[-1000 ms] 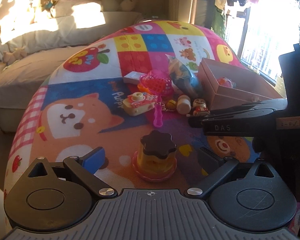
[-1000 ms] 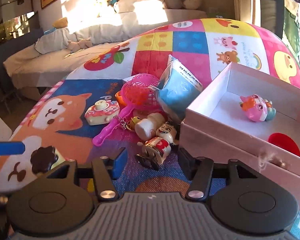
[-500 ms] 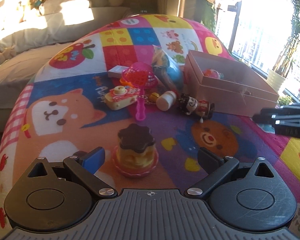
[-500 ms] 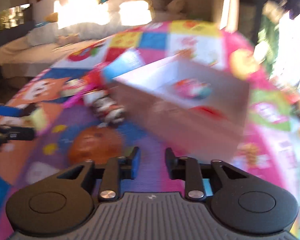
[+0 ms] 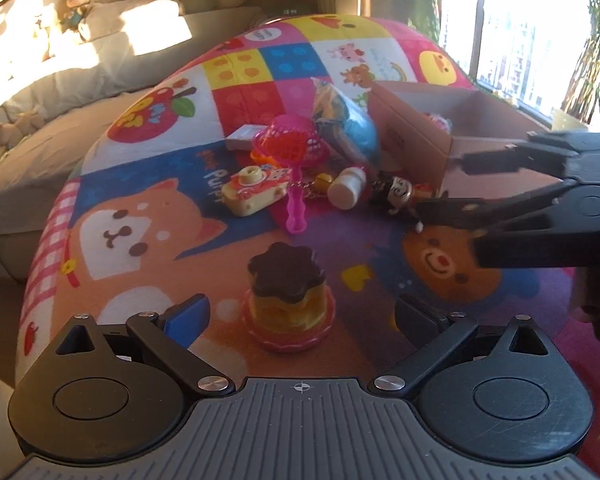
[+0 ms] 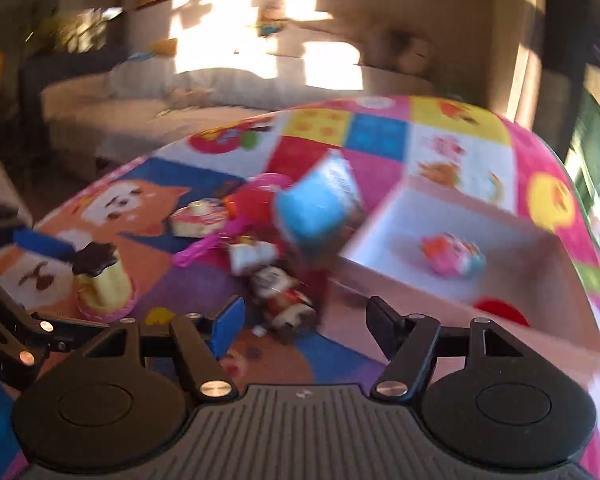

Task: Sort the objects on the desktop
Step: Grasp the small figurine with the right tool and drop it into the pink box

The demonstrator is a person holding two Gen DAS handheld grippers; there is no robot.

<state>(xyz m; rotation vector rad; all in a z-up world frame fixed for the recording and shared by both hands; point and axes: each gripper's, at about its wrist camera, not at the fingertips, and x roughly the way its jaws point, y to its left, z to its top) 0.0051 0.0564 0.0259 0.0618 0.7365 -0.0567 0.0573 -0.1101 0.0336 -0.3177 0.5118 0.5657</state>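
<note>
Right wrist view shows us the box [image 6: 456, 216] on the right holding only a pink toy [image 6: 452, 256] and a red disc [image 6: 500, 312], so we judge the sorting barely begun. The figurine [image 6: 280, 296], pudding toy [image 5: 286, 300], toy camera [image 5: 256, 190], pink scoop [image 5: 292, 148] and blue packet [image 5: 352, 132] lie loose on the desk [image 5: 140, 264]. Our right claw [image 6: 304, 322] has just been opening with nothing gripped, the figurine just beyond it; our left claw [image 5: 300, 316] gapes around the pudding toy without pressing it.

Harsh window glare, blurred right view

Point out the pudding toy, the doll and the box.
pudding toy [image 5: 286, 276], left wrist view, dark top.
doll [image 5: 398, 192], left wrist view, face.
box [image 5: 404, 138], left wrist view, near side wall.
</note>
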